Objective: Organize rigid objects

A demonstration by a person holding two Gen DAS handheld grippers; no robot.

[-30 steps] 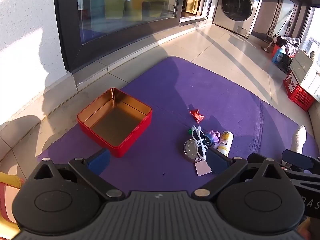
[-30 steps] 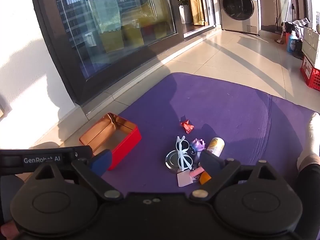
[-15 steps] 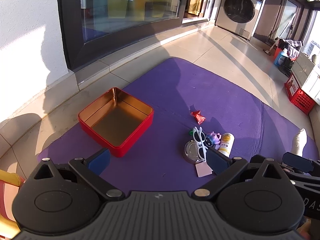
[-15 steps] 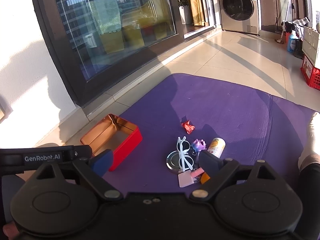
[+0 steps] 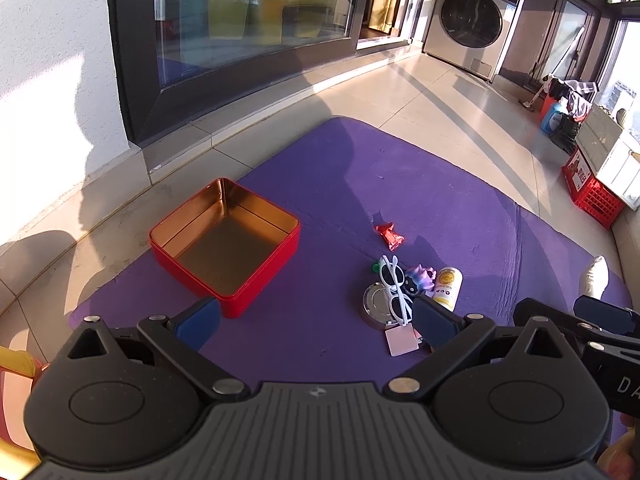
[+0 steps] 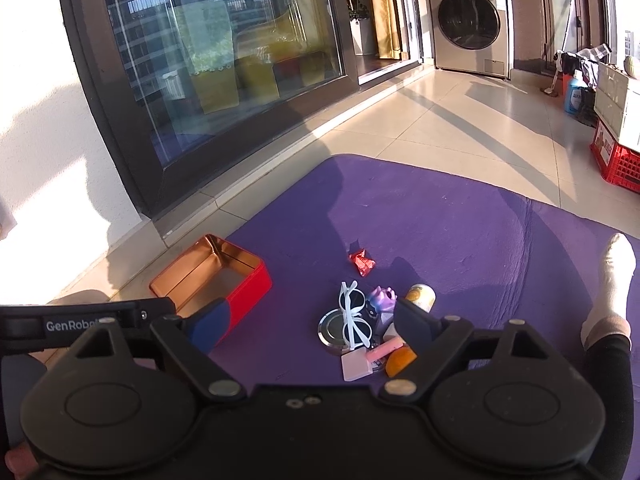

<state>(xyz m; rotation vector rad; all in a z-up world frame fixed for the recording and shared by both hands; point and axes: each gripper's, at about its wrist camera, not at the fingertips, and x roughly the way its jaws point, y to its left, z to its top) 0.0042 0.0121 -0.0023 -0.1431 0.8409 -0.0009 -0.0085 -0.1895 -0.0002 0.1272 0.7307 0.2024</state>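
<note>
Both spread wide and empty, left gripper point(image 5: 316, 322) and right gripper point(image 6: 310, 326), above the purple mat point(image 5: 440, 184); white sunglasses point(image 5: 394, 290) atop the round metal lid point(image 5: 374, 302), right of the red tin point(image 5: 226, 246): probably light, stiff, breakable, best pinched at the bridge.

purple mat point(image 5: 400, 184) on beige tiled floor point(image 5: 460, 112) | washing machine point(image 6: 469, 19) at far wall | dark-framed glass sliding door point(image 6: 224, 56) left | red crate point(image 5: 592, 194) far right, white boxes on top | blue detergent bottle point(image 6: 574, 98) near crate | white-socked foot point(image 6: 612, 276) on mat's right edge
</note>
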